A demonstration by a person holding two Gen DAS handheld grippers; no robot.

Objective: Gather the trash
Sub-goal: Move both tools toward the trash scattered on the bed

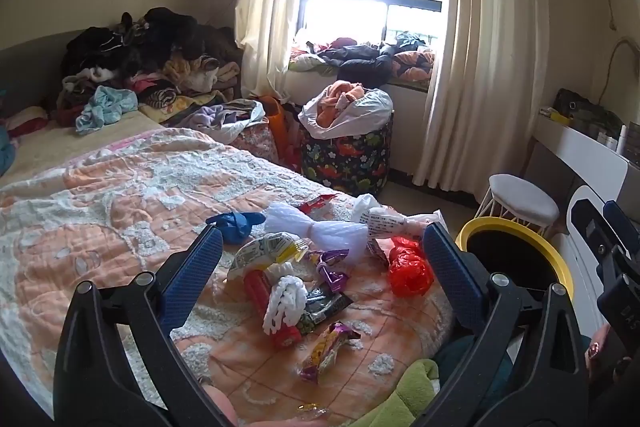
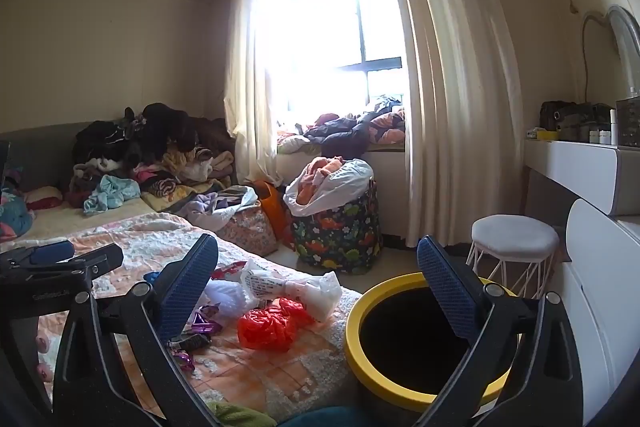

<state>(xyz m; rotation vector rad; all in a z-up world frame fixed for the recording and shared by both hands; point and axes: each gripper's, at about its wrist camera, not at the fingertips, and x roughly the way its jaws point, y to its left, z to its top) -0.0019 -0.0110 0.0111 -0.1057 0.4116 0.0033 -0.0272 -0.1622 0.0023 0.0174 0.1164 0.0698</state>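
Several things can trip you up from this point, and the biggest is the bed (image 1: 100,187) itself: its quilt is soft and tufted, so a finger driven down hard could snag the cover and drag the whole pile along. Next is the bin (image 2: 400,387), yellow-rimmed and dark inside, standing on the floor just beside the bed's edge; it sits lower than the mattress, so anything you let go of early may fall between bed and rim. Your right gripper (image 2: 316,287) is spread wide with nothing in it, one finger over the bed, the other over the bin mouth. Your left gripper (image 1: 322,259) is likewise wide and holding nothing, hovering above the middle of the trash, all of which lies on the quilt near the bin-side edge. The two tools are near each other, and reaching for the same piece could knock them together. Among the trash, the white bags (image 1: 384,221) are loosely bunched and could unfurl and spill when lifted. The red bag (image 1: 408,267) is slick and crumpled, likely to slip from a shallow pinch. The white foam net (image 1: 286,301) lies over a red packet (image 1: 258,287), so you may take both or drop one. The blue glove (image 1: 234,223) is limp and could drape off the pads. Smallest are the purple wrappers (image 1: 332,265) and the snack wrapper (image 1: 328,349), flat against the quilt, where the fingers may close on fabric instead.
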